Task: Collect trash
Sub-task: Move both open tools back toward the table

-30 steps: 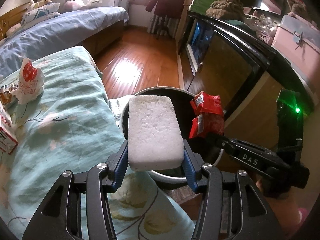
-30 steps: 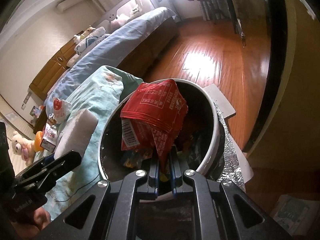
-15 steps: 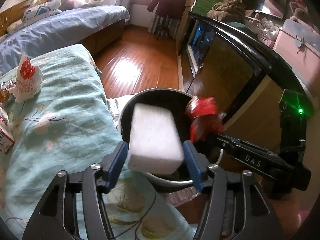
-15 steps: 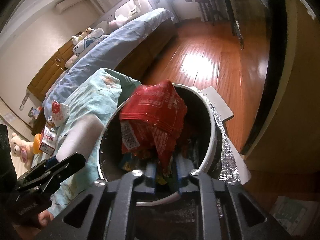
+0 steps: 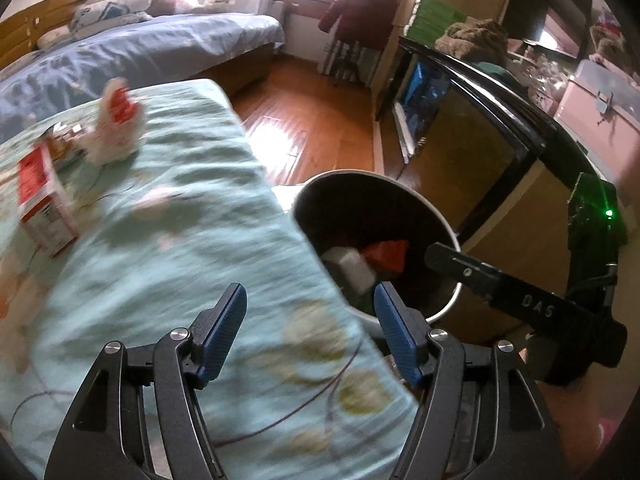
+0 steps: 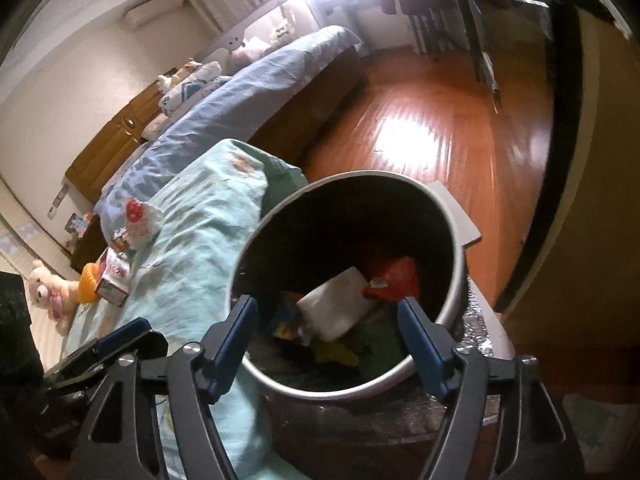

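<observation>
**Two Items in Bin, Both Grippers Empty**

One round trash bin (image 6: 452,240), grey-rimmed with a dark interior, stood on the wooden floor (image 6: 432,120) against the edge of a bed covered in a pale green floral blanket (image 5: 168,240). Inside lay one white rectangular foam block (image 6: 340,304), porous in texture and tilted, and touching its right side one crumpled red foil snack wrapper (image 6: 396,276). Beneath them sat further mixed litter, yellow and green, too jumbled to count.

The left gripper (image 5: 310,332) hovered over the blanket edge just beside the bin. Its two blue ribbed pads stood apart and were widening, with nothing between them. The right gripper (image 6: 326,336) hung above the near rim of the bin, its jaws likewise spreading, released, and gripping nothing; the block and wrapper lay below and beyond them.

Three pieces of trash remained on the blanket, well apart from the bin: one red-and-white carton (image 5: 44,200), one crumpled white bag with a red mark (image 5: 116,132), and one small wrapper (image 5: 64,136) between them, blurred.

One plush bear (image 6: 48,292) and one orange object (image 6: 89,286) lay beyond the carton.
</observation>
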`<act>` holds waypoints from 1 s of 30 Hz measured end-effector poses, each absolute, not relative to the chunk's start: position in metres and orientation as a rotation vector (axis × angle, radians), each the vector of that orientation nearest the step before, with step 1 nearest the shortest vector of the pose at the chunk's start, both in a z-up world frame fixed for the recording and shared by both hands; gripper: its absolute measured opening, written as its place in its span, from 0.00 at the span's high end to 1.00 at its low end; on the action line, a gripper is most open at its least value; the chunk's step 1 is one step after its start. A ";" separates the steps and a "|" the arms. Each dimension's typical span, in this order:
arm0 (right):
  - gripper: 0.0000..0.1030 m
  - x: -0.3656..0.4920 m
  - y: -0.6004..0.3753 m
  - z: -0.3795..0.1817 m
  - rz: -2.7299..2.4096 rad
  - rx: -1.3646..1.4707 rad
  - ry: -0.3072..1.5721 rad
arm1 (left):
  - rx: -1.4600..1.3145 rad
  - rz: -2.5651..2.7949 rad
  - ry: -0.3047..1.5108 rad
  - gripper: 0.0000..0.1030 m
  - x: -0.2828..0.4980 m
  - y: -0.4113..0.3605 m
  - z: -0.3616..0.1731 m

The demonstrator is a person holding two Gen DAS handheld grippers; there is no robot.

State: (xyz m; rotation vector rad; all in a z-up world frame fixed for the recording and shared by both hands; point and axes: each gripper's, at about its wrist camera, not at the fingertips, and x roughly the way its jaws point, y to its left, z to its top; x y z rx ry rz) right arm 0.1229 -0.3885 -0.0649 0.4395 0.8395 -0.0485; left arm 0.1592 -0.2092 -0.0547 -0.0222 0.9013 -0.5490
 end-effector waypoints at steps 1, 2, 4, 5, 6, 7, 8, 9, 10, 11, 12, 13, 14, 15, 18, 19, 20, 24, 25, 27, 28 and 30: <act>0.22 0.123 -0.385 -0.064 -0.043 0.432 0.836 | -0.029 -0.537 0.900 0.34 0.158 -0.201 -0.055; 0.20 0.122 -0.380 -0.062 -0.035 0.428 0.831 | -0.035 -0.529 0.898 0.34 0.156 -0.196 -0.055; 0.19 0.122 -0.374 -0.059 -0.023 0.423 0.822 | -0.047 -0.507 0.891 0.34 0.154 -0.181 -0.053; 0.17 0.122 -0.371 -0.057 -0.019 0.421 0.818 | -0.052 -0.494 0.886 0.34 0.153 -0.174 -0.052; 0.17 0.123 -0.367 -0.055 -0.012 0.419 0.813 | -0.059 -0.483 0.881 0.34 0.152 -0.167 -0.052; 0.16 0.123 -0.363 -0.054 -0.007 0.419 0.809 | -0.066 -0.471 0.876 0.34 0.152 -0.160 -0.051; 0.16 0.123 -0.360 -0.052 -0.002 0.419 0.807 | -0.074 -0.460 0.872 0.34 0.152 -0.154 -0.050; 0.15 0.125 -0.356 -0.050 0.008 0.421 0.804 | -0.082 -0.449 0.868 0.34 0.152 -0.147 -0.050; 0.15 0.125 -0.352 -0.049 0.015 0.421 0.803 | -0.089 -0.438 0.865 0.34 0.152 -0.141 -0.050; 0.15 0.126 -0.348 -0.048 0.023 0.418 0.803 | -0.097 -0.426 0.864 0.34 0.151 -0.135 -0.050; 0.15 0.127 -0.343 -0.046 0.034 0.415 0.802 | -0.103 -0.418 0.863 0.34 0.152 -0.129 -0.050; 0.15 0.128 -0.338 -0.045 0.042 0.412 0.801 | -0.115 -0.403 0.860 0.34 0.152 -0.121 -0.050; 0.15 0.129 -0.333 -0.044 0.053 0.407 0.799 | -0.123 -0.392 0.859 0.34 0.151 -0.115 -0.051; 0.15 0.130 -0.327 -0.042 0.064 0.401 0.796 | -0.126 -0.385 0.859 0.34 0.151 -0.111 -0.051; 0.14 0.132 -0.313 -0.040 0.091 0.390 0.791 | -0.144 -0.347 0.858 0.34 0.151 -0.091 -0.053; 0.13 0.134 -0.306 -0.040 0.101 0.384 0.794 | -0.149 -0.338 0.859 0.34 0.152 -0.087 -0.053; 0.13 0.135 -0.301 -0.040 0.112 0.381 0.797 | -0.157 -0.325 0.859 0.34 0.152 -0.079 -0.054; 0.12 0.142 -0.280 -0.041 0.151 0.361 0.811 | -0.182 -0.277 0.858 0.34 0.153 -0.053 -0.057; 0.12 0.144 -0.274 -0.042 0.163 0.355 0.815 | -0.187 -0.267 0.859 0.34 0.153 -0.049 -0.057; 0.12 0.147 -0.263 -0.042 0.185 0.343 0.824 | -0.200 -0.243 0.860 0.34 0.155 -0.037 -0.059; 0.12 0.147 -0.259 -0.043 0.194 0.340 0.826 | -0.204 -0.234 0.861 0.34 0.155 -0.033 -0.060; 0.12 0.150 -0.249 -0.042 0.215 0.328 0.829 | -0.213 -0.216 0.862 0.34 0.156 -0.023 -0.062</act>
